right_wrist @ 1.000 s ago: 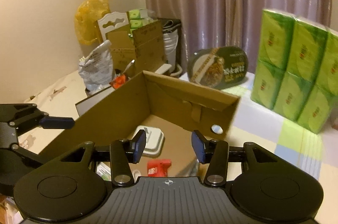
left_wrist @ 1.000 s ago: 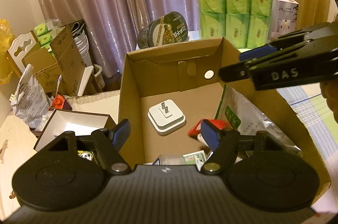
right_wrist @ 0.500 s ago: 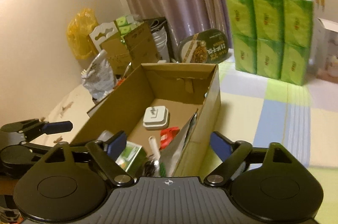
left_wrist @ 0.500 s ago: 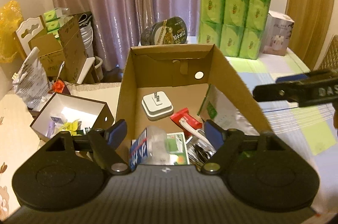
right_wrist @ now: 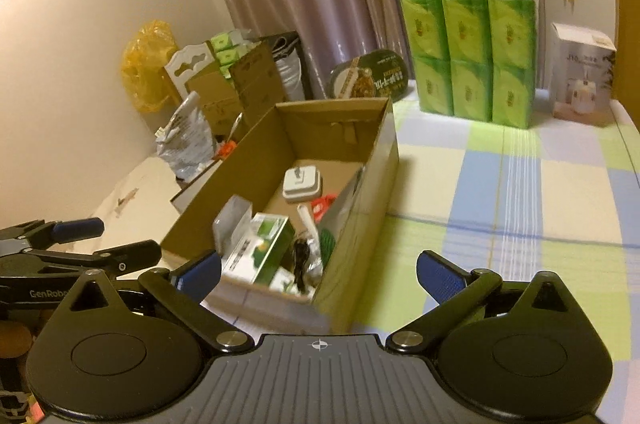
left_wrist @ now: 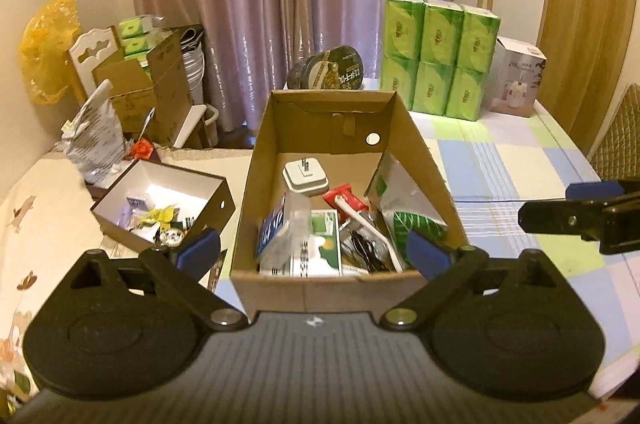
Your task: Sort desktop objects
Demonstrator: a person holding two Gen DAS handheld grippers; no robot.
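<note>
An open cardboard box stands on the table in front of both grippers. Inside lie a white plug adapter, a red packet, a silver pouch with green print, a green and white carton, a clear blue-labelled pack and a white-handled tool. My left gripper hovers before the box's near wall, its jaws opening wide and holding nothing. My right gripper is off the box's near right corner, jaws also opening, with nothing gripped. Each gripper shows at the edge of the other's view.
A small white-lined box with little items sits left of the cardboard box. Green tissue packs, a white product box and a round dark tin stand at the back. Cartons and bags crowd the far left. A checked cloth covers the table.
Both grippers have drawn back and up from inside the box, and their jaws have spread wide. The right gripper has moved off to the box's right side.
</note>
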